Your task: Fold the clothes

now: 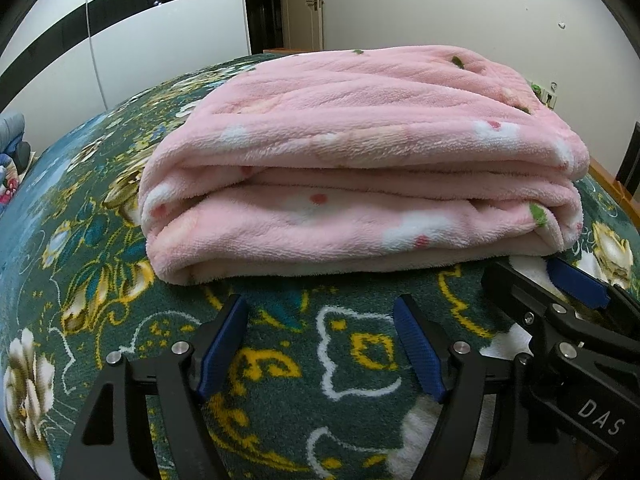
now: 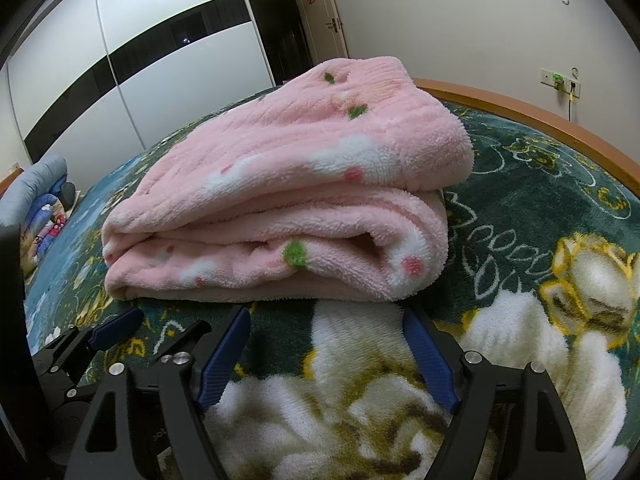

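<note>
One folded pink garment [image 1: 360, 168], perhaps a blanket, lies on one floral bedspread [image 1: 100, 240]; both tongs [image 1: 322, 312] [image 2: 326, 320] gape empty.

Bedspread [image 1: 120, 240]: dark green with yellow and white floral print, filling the lower frame in both views. Wardrobe [image 2: 120, 60]: white sliding doors with a black band, upper left. Door [image 1: 304, 4]: white, handle fitted, top centre. Wooden bed edge [image 2: 560, 128]: right side. Wall socket [image 2: 560, 80]: upper right, plug inserted. Bundled bedding [image 2: 44, 200]: left edge.
</note>
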Motion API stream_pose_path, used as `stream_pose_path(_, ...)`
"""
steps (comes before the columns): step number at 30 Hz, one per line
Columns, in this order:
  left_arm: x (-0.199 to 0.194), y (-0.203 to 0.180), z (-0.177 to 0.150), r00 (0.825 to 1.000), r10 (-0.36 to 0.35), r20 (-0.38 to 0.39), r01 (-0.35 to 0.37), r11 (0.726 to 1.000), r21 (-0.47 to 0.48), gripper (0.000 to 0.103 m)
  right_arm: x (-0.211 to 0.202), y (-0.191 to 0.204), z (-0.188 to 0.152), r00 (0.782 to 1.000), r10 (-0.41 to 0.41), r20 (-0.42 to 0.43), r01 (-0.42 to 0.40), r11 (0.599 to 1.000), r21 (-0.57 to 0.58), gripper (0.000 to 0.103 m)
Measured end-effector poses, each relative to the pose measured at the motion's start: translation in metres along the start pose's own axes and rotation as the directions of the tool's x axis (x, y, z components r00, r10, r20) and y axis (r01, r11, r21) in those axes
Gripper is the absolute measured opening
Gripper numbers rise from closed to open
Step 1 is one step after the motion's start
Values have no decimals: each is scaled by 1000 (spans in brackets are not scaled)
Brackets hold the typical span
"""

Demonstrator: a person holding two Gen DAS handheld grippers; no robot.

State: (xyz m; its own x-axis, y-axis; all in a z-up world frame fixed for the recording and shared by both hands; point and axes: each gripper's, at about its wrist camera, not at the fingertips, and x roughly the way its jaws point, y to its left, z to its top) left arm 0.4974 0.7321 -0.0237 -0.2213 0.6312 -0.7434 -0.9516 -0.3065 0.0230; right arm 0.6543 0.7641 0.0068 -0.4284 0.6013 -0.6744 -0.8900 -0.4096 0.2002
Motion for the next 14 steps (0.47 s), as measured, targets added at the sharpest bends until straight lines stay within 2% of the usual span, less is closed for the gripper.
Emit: stream_pose_path(14, 2, 3, 1, 1000, -1, 0, 1, 1000, 1, 77, 1, 1, 1, 1000, 1, -1, -1, 1000, 0, 82)
